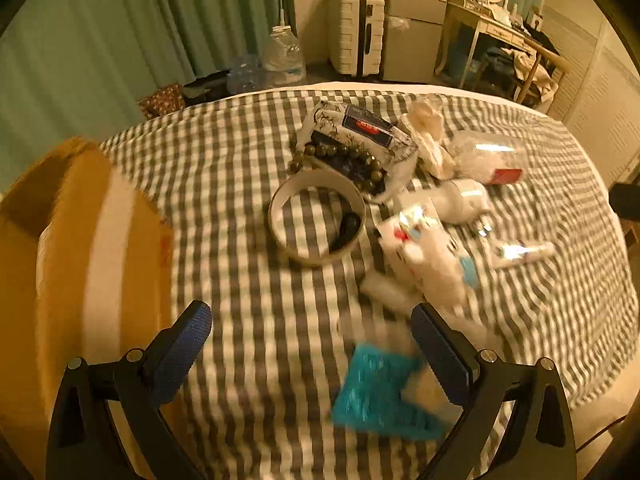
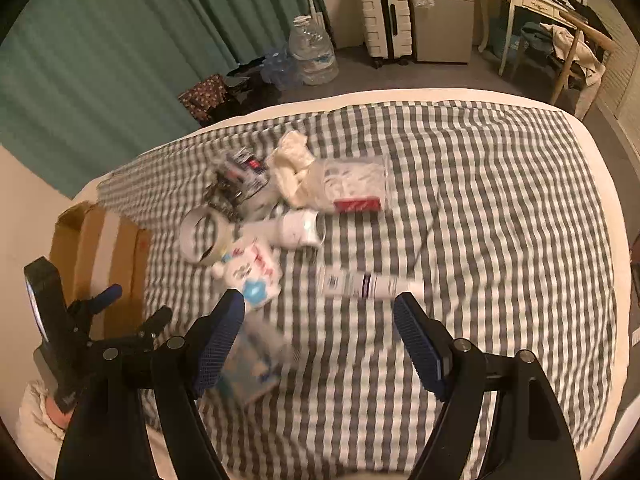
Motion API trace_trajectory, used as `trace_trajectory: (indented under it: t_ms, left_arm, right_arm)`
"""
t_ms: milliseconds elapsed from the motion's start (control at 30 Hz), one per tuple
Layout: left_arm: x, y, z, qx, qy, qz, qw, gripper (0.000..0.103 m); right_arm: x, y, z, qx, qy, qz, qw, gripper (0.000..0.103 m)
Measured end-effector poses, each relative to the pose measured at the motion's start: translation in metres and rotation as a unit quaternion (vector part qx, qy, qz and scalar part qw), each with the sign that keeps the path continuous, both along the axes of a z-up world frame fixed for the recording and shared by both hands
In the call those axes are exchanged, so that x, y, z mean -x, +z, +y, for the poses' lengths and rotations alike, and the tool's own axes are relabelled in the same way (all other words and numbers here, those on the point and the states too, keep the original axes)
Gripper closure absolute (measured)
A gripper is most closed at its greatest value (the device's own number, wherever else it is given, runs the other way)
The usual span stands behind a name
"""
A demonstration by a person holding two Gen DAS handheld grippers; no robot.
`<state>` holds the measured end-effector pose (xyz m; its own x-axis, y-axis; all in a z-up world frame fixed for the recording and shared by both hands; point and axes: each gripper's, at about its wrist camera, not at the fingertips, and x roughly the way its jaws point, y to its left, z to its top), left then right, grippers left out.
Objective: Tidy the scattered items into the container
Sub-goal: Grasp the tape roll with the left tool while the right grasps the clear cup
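A cardboard box [image 1: 80, 240] stands at the left on the checked bed cover; it also shows in the right wrist view [image 2: 100, 256]. Scattered items lie mid-bed: a tape roll [image 1: 316, 220], a bead string [image 1: 344, 156] on a printed pouch [image 1: 360, 128], a white bottle [image 1: 456, 200], a tube [image 1: 520, 252], a white packet [image 1: 428, 256] and a blue packet [image 1: 376, 392]. My left gripper [image 1: 312, 340] is open and empty above the cover, the blue packet just beside its right finger. My right gripper [image 2: 318, 328] is open and empty, near the tube [image 2: 368, 284]. The left gripper [image 2: 132, 308] shows in the right wrist view.
A clear bag with a red label [image 2: 352, 188] and crumpled white cloth [image 2: 292, 164] lie further back. Beyond the bed stand a suitcase [image 2: 386, 12], a small fridge [image 2: 440, 12], water jugs [image 2: 312, 52] and a desk [image 2: 532, 0]. Green curtains hang at the left.
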<state>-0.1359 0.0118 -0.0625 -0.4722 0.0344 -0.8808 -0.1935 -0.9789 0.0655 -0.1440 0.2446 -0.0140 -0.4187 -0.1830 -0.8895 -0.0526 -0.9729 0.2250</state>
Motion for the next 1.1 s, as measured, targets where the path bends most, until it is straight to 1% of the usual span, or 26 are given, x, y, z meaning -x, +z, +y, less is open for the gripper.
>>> trace_trajectory:
  t_ms: [100,233,300,367,400,467,600,667,733,800,833,867,900,933,967,1033,1067,1100]
  left_arm:
    - [0.024,-0.016,0.006,-0.012,0.004,-0.015,0.9998,0.001]
    - [0.05,-0.036,0.013,-0.019,0.01,-0.02,0.9996,0.001]
    - [0.06,-0.047,0.019,-0.009,-0.001,-0.031,0.9995,0.001]
    - [0.068,-0.054,0.023,0.005,-0.005,-0.032,0.9995,0.001]
    - [0.071,-0.057,0.024,0.002,-0.007,-0.032,0.9994,0.001]
    - [0.078,-0.062,0.022,-0.005,-0.004,-0.039,0.9992,0.001]
    - [0.092,-0.074,0.015,-0.011,0.015,-0.048,0.9987,0.001]
    - [0.097,-0.081,0.011,-0.014,0.023,-0.055,0.9981,0.0]
    - [0.098,-0.082,0.006,-0.026,0.029,-0.051,0.9979,0.0]
    - [0.097,-0.082,0.005,-0.03,0.029,-0.046,0.998,0.001]
    - [0.096,-0.081,0.005,-0.026,0.026,-0.045,0.9983,0.004]
    - [0.093,-0.08,0.006,-0.023,0.017,-0.043,0.9986,0.012]
    - [0.091,-0.077,0.008,-0.023,0.006,-0.038,0.999,0.017]
    - [0.087,-0.074,0.01,-0.016,-0.003,-0.035,0.9993,0.02]
    - [0.086,-0.072,0.012,-0.011,-0.007,-0.037,0.9992,0.02]
    - [0.081,-0.069,0.011,-0.008,-0.008,-0.039,0.9992,0.02]
    - [0.077,-0.066,0.01,-0.01,-0.004,-0.041,0.9991,0.02]
    - [0.073,-0.064,0.008,-0.012,-0.002,-0.044,0.999,0.02]
  right_arm:
    - [0.028,-0.017,0.004,-0.006,-0.012,-0.011,1.0,0.026]
    - [0.064,-0.039,0.008,0.009,-0.012,-0.03,0.999,0.026]
    - [0.077,-0.047,0.007,0.006,-0.013,-0.033,0.999,0.025]
    - [0.092,-0.062,0.004,-0.002,-0.019,-0.044,0.999,0.025]
    - [0.098,-0.069,0.004,-0.001,-0.021,-0.053,0.998,0.025]
    - [0.106,-0.08,0.003,0.01,-0.023,-0.066,0.998,0.025]
    - [0.119,-0.093,0.0,0.004,-0.033,-0.066,0.997,0.023]
    - [0.125,-0.101,-0.001,0.006,-0.039,-0.076,0.996,0.022]
    - [0.129,-0.109,0.0,0.006,-0.049,-0.081,0.996,0.023]
    - [0.132,-0.115,0.002,0.005,-0.056,-0.077,0.995,0.023]
    - [0.132,-0.116,0.002,0.004,-0.056,-0.076,0.996,0.024]
    - [0.131,-0.117,0.002,0.003,-0.051,-0.073,0.996,0.03]
    - [0.134,-0.116,0.0,0.006,-0.045,-0.072,0.996,0.041]
    - [0.133,-0.115,-0.002,0.003,-0.038,-0.07,0.997,0.046]
    - [0.132,-0.114,-0.003,-0.005,-0.032,-0.07,0.997,0.052]
    - [0.129,-0.111,-0.005,-0.019,-0.024,-0.065,0.997,0.058]
    - [0.127,-0.109,-0.005,-0.023,-0.018,-0.061,0.998,0.063]
    - [0.125,-0.105,-0.004,-0.021,-0.016,-0.057,0.998,0.066]
